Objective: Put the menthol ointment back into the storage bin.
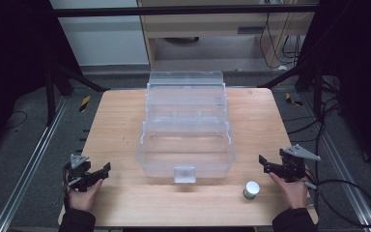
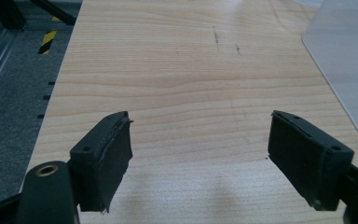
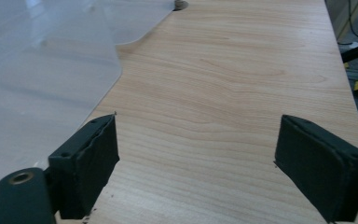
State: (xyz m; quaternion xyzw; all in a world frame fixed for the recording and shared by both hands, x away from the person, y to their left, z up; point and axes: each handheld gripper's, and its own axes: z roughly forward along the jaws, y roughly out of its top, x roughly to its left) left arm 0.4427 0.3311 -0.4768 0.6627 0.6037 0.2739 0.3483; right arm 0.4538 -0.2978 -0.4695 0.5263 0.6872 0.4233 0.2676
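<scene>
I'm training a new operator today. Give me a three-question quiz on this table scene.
1. True or false: the right gripper holds the jar.
2. Which is nearer the jar: A) the left gripper, B) the right gripper?
3. Fill in: the clear box stands on the ____ of the table, between the grippers.

Key: 1 false, both grippers are open and hold nothing; the jar stands upright by itself. 2 B. 3 middle.
</scene>
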